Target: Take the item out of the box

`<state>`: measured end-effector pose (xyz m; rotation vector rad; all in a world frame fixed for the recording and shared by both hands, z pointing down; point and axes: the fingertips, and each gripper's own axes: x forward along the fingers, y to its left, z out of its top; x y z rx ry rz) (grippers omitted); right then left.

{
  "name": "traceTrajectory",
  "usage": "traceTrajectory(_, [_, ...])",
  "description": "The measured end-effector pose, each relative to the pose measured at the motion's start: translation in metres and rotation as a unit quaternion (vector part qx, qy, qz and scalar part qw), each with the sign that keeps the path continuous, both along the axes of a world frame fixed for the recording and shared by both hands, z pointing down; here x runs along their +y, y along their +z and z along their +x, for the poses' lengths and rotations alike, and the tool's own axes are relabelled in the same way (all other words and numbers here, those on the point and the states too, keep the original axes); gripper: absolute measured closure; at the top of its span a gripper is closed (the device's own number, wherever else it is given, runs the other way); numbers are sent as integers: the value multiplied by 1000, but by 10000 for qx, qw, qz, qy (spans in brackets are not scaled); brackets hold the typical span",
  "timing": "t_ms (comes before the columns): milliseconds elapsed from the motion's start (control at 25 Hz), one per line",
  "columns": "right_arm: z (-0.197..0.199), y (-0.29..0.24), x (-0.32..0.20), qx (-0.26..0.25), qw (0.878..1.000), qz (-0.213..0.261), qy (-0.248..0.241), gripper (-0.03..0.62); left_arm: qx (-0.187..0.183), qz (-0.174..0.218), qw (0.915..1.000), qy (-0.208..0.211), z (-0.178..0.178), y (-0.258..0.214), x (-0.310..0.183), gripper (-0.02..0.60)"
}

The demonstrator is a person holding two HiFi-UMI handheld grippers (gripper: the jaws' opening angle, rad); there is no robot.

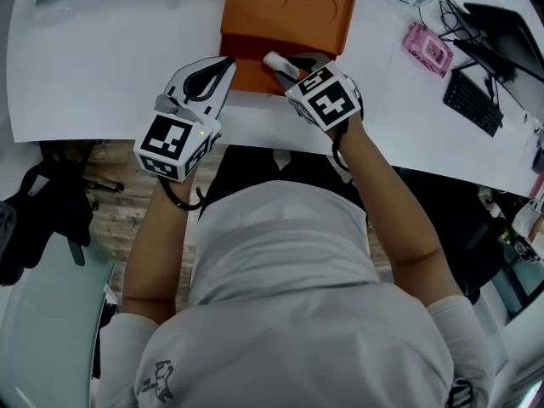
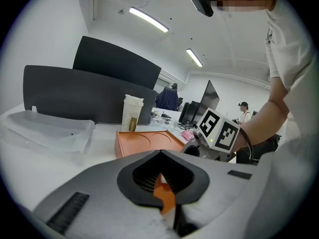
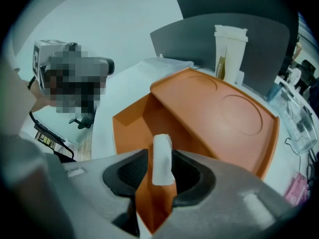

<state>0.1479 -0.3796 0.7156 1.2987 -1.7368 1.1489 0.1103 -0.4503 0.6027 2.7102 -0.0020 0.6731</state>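
Note:
An orange box (image 1: 289, 11) lies on the white table (image 1: 102, 66), with its near end open (image 3: 139, 128). A small white item (image 3: 161, 158) stands in that open end. My right gripper (image 1: 285, 65) points steeply down over it. Its jaws are spread to either side of the item (image 1: 275, 60), with a thin gap at the left one, so it is open. My left gripper (image 1: 226, 63) hovers at the box's near left corner with its jaw tips together, shut and empty. In the left gripper view the box (image 2: 144, 142) lies just ahead of that gripper (image 2: 160, 153).
A tall paper cup (image 3: 229, 54) stands behind the box against a dark divider panel (image 2: 75, 93). A clear plastic bag (image 2: 50, 128) lies on the table to the left. A pink object (image 1: 427, 48) and a keyboard (image 1: 473, 102) are at the right. The table's near edge (image 1: 255, 143) is under my wrists.

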Motion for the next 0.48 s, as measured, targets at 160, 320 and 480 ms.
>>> traceTrajectory(160, [-1,15,0,138,9995,-255,-145,445,-6,-41,10000,17,3,7,-3,583])
traceTrajectory(320, [0,24,-1,375,9979,-420,-309,445,18,-71,10000,14,4,9,-4,583])
traceTrajectory(480, [0,30,1,579,9955,-626,-424,445,33,-103,9999,-8,2,9,-3,583])
